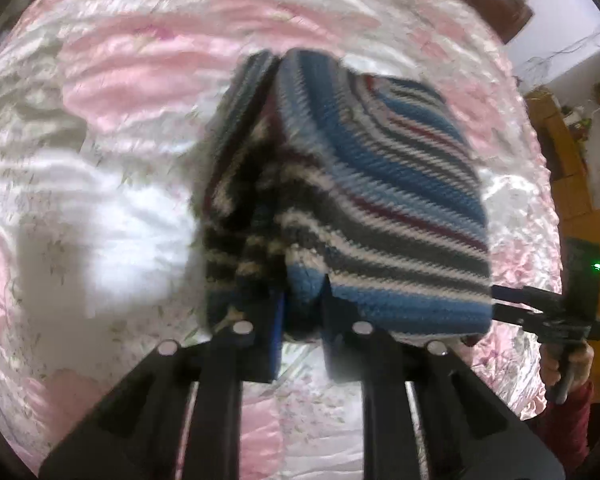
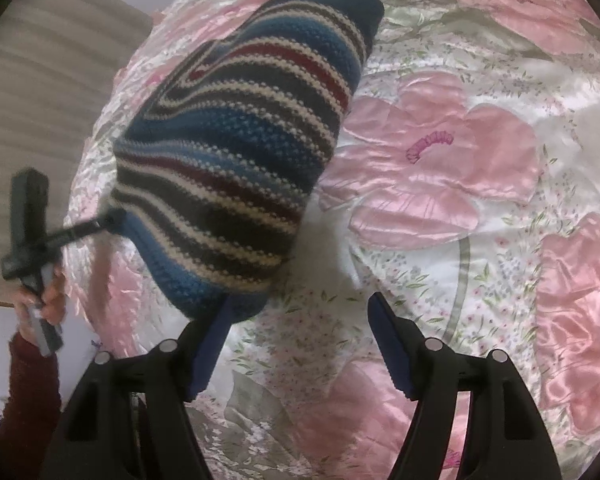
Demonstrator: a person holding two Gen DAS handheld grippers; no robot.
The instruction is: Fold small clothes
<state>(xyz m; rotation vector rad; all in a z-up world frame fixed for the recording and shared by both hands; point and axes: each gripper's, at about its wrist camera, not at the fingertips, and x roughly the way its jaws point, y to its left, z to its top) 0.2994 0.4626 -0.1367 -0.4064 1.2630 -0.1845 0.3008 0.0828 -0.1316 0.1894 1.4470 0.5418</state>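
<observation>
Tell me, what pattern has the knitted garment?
The knitted garment has blue, white, grey and dark red stripes, clearest in the right wrist view.

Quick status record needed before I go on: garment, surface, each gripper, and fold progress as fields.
garment: blue, white, grey and red striped knitted garment, bunched and lifted off the surface
surface: shiny pink-and-white floral quilted bedspread
left gripper: shut on the garment's blue hem
right gripper: open; the left finger touches or overlaps the garment's lower edge, nothing clamped
holder: a hand in a dark red sleeve holds the left gripper
fold progress: not laid flat; no neat fold visible
</observation>
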